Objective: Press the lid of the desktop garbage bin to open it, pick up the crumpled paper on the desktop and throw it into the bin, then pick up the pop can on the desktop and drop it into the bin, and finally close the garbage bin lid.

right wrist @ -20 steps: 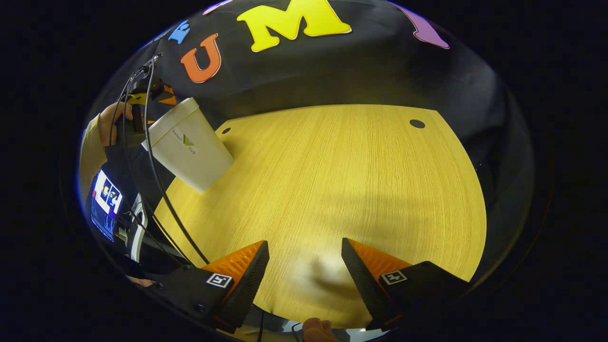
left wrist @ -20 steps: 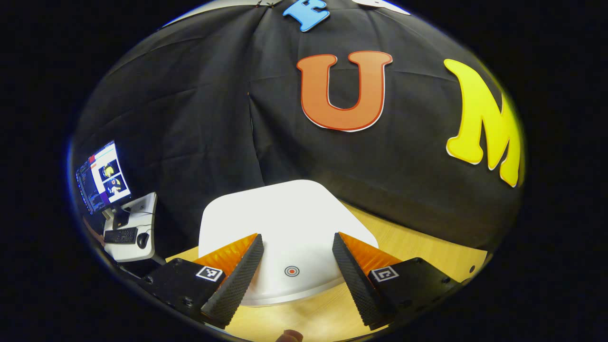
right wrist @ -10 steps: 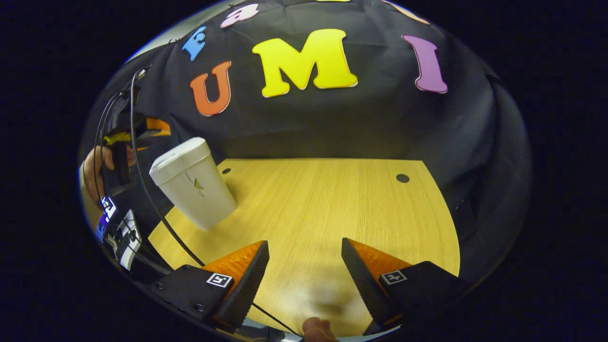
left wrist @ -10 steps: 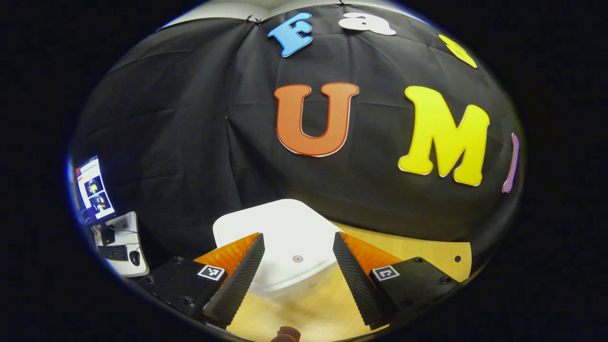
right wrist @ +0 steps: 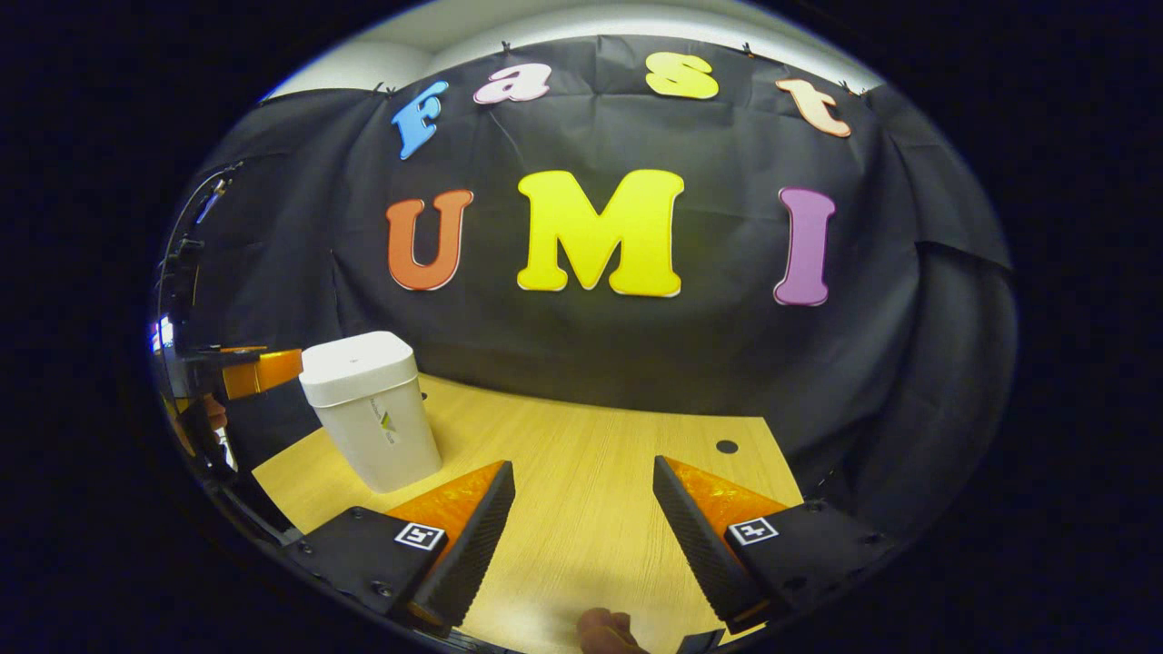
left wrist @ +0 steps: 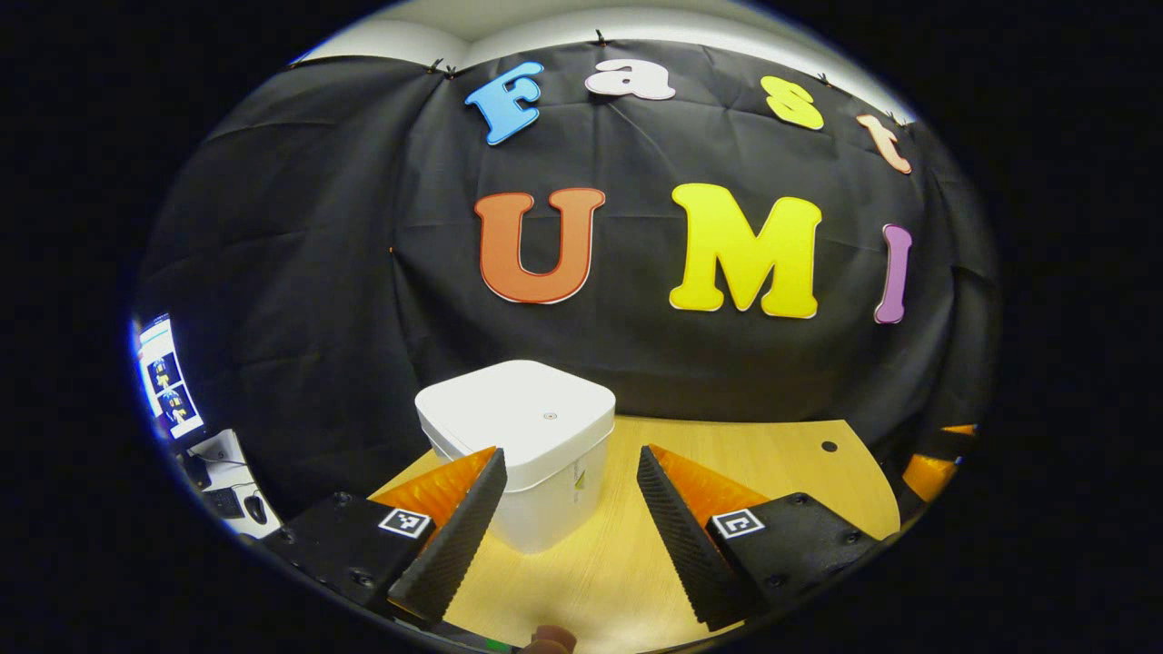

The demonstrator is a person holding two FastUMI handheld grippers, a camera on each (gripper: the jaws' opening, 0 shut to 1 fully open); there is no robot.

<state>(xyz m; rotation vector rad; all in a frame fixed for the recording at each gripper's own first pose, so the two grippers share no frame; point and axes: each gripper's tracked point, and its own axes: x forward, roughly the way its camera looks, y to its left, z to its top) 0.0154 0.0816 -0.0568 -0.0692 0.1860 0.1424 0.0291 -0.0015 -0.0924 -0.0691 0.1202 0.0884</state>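
Garbage bin, lid closed, on desk

My work surface is a light wooden desktop with a visible grain. On it stands the white garbage bin, lid down, upright, toward the desktop's left back part. Well to the right of the bin, a small dark round hole sits in the wood near the back edge.

The white garbage bin stands upright on the wooden table, close to the black wall. Its lid is flat and shut, with a tiny round dot on top.
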